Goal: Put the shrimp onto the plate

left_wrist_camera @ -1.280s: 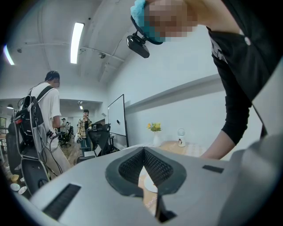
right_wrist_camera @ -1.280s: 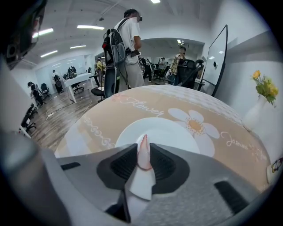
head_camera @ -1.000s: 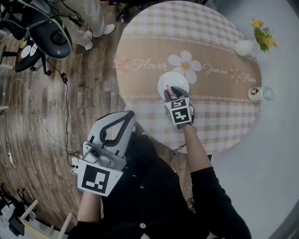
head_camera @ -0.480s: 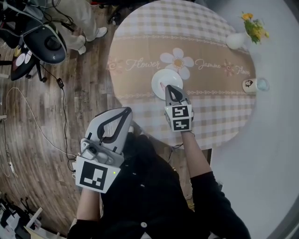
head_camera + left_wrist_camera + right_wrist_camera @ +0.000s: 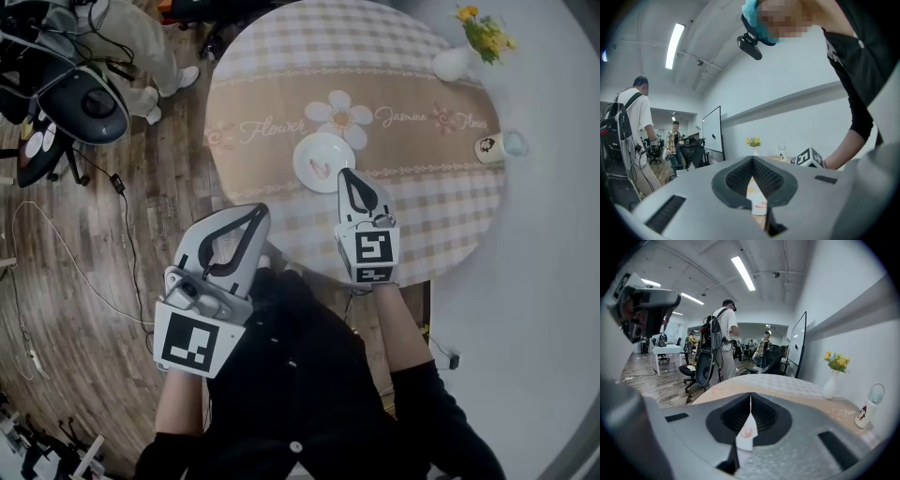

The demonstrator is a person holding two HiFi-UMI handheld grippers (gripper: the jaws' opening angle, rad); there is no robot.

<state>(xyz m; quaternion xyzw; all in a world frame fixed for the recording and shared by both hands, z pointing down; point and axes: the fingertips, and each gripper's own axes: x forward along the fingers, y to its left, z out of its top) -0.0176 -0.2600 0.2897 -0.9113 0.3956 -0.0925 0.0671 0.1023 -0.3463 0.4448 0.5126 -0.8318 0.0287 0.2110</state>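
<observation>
1. My right gripper [image 5: 348,174] sits just below the middle of the head view. Its jaws are closed tip to tip with nothing pinched between them, and the tips are at the lower right rim of the plate [image 5: 306,150].
2. The shrimp [image 5: 320,170] lies on the plate as a small pink curl in its lower half. It is just left of my right gripper's tips and looks clear of them.
3. In the right gripper view, the pink curl on white shows through the gap under my closed tips.
4. My left gripper [image 5: 260,211] is at the lower left of the head view, its tips near the table's lower left edge and well apart from the plate. Its jaws are also pressed together and empty.
5. The round table [image 5: 375,56] wears a checked cloth with a daisy band. A vase [image 5: 453,64] of yellow flowers stands at the upper right, and a small cup [image 5: 487,146] is near the right edge.
</observation>
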